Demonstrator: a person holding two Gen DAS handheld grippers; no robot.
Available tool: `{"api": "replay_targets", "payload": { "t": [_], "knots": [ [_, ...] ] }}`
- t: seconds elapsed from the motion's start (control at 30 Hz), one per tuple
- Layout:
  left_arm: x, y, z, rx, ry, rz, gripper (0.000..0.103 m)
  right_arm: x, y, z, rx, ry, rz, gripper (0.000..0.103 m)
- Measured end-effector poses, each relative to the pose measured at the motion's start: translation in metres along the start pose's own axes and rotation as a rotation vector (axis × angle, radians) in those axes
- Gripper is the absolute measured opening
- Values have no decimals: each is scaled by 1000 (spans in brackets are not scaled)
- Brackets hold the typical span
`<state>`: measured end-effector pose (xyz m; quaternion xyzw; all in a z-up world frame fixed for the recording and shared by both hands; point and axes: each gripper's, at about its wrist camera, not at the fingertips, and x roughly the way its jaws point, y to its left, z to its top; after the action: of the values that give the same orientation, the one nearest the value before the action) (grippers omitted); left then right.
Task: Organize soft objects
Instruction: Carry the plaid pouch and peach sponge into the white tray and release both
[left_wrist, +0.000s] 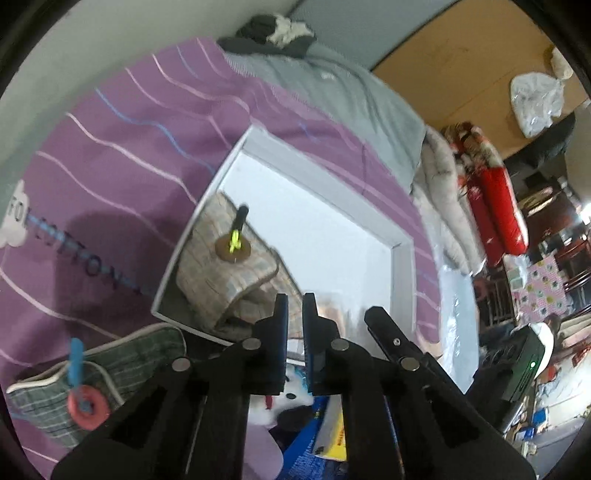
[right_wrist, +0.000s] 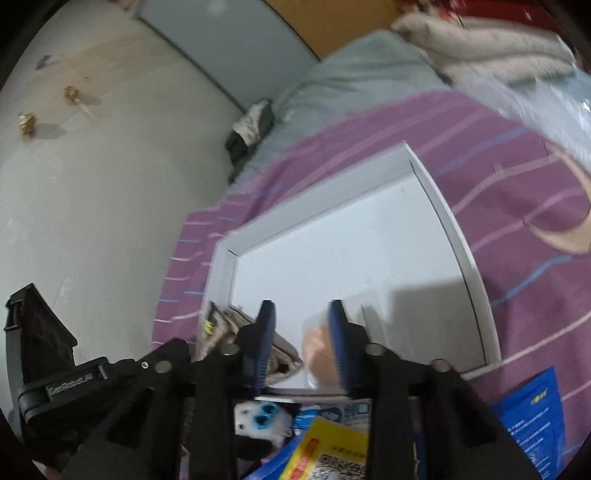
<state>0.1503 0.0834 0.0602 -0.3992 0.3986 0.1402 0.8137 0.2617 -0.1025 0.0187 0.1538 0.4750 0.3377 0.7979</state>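
Note:
A shallow white box (left_wrist: 332, 192) lies on the purple striped bedspread (left_wrist: 110, 147). A folded beige plaid cloth (left_wrist: 229, 273) with a brown disc and a yellow-black clip lies in its left end. A green plaid cloth (left_wrist: 110, 365) with a blue clip and red ring lies outside the box on the left. My left gripper (left_wrist: 295, 306) hovers over the box's near edge, its jaws nearly together with nothing between them. My right gripper (right_wrist: 303, 314) is open above the box (right_wrist: 369, 251), beside a clear bag with an orange item (right_wrist: 319, 350). A white plush toy (right_wrist: 258, 421) lies below both grippers.
Blue and yellow packets (right_wrist: 532, 417) lie near the box's front edge. A grey pillow (left_wrist: 351, 96), a white duvet and red cushions (left_wrist: 495, 206) lie at the bed's far end. A wall (right_wrist: 92, 184) runs along the bed's left side.

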Motion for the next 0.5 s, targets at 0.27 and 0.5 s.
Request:
{"api": "replay_targets", "payload": {
  "t": [0.27, 0.5],
  "knots": [
    [22, 3, -4, -10, 80, 127, 8, 18, 4, -9, -14, 35, -179, 18],
    [19, -6, -9, 48, 63, 166, 9, 44, 10, -6, -42, 141, -390, 17]
  ]
}}
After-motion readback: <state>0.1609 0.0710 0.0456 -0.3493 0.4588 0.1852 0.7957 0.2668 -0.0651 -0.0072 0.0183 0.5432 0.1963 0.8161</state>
